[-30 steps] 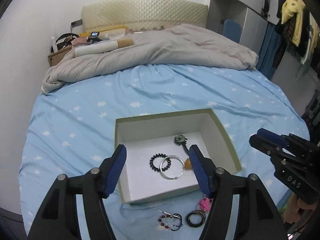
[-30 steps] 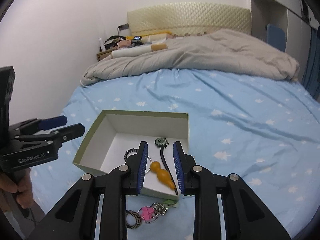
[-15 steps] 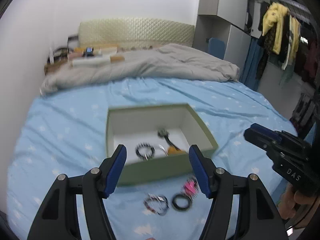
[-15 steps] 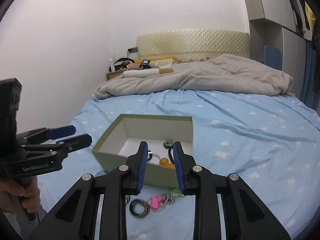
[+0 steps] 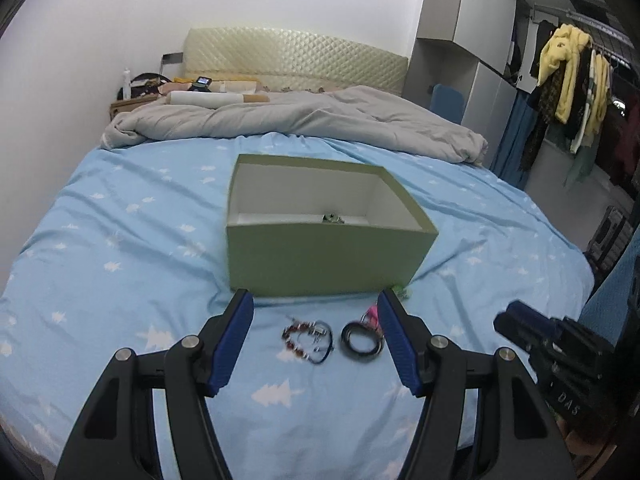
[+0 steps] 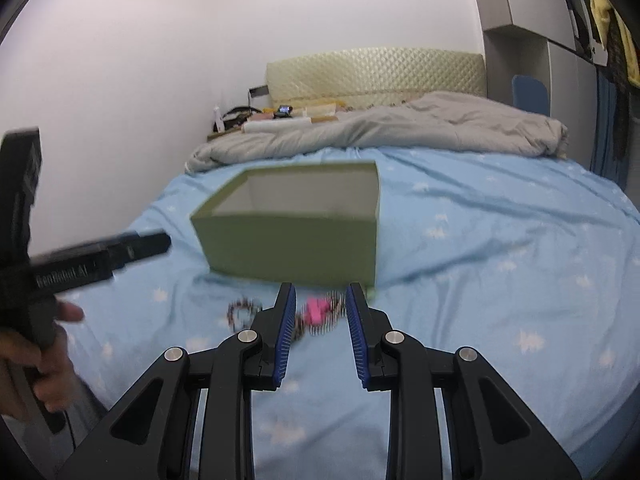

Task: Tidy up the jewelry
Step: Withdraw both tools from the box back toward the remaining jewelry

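On the blue star-print bedsheet (image 5: 120, 248), an open green box (image 5: 320, 256) is seen standing with its near wall facing both cameras. A small dark trinket (image 5: 332, 218) is visible on the box floor, close behind the near wall; the remaining contents are hidden by that wall.

In front of the box, three loose pieces are laid on the sheet. A red beaded bracelet (image 5: 306, 338) is located nearest the left side, a black ring (image 5: 362, 338) lies just beside it to the right, and a pink charm on a chain (image 5: 370, 314) is placed between the ring and the box corner.

The left gripper (image 5: 316, 340) is held low over the sheet with its jaws spread wide and nothing between the pads. The bracelet and the ring are framed inside the gap, beyond the fingertips; the charm is partly covered by the right-hand finger.

The right gripper (image 6: 320, 322) is shown with its jaws parted and nothing gripped. The pink charm (image 6: 316, 310) is positioned between the two fingertips, slightly ahead of them. This view is blurred, so contact cannot be determined. A grey duvet (image 5: 304, 120) is bunched at the head of the bed.
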### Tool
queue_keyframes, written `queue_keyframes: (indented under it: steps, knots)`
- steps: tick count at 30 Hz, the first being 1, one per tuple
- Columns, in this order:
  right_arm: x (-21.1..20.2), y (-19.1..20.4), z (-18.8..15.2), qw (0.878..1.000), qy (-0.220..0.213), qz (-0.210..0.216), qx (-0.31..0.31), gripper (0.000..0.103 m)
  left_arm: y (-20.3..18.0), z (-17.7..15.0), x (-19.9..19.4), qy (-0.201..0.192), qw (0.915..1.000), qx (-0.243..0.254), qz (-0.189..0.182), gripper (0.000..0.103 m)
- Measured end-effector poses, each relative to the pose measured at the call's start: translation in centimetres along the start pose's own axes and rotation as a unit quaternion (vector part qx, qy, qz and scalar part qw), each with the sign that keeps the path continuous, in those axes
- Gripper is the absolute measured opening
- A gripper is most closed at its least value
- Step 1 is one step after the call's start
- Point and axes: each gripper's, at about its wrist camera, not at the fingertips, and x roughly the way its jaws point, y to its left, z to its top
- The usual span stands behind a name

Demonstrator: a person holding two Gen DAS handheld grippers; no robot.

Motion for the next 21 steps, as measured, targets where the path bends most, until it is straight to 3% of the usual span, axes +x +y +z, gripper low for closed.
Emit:
queue_keyframes:
  steps: [10, 17, 21]
  knots:
    - [-1.4, -0.7, -4.9, 1.000, 0.030, -0.004, -0.006, 0.026, 0.8, -6.3, 0.3, 0.043, 0.9987, -0.022, -0.015, 0.063]
    - [0.6, -1.1, -5.7, 0.999, 0.050, 0.001, -0.003, 0.030, 0.6, -7.3, 3.3, 0.060, 0.9979, -0.018, -0.017, 0.062]
    - [2.8, -1.2, -5.4, 0.998, 0.056, 0.010, -0.001, 0.030, 0.7, -7.1, 5.7, 0.067, 0.9972, -0.017, -0.028, 0.056]
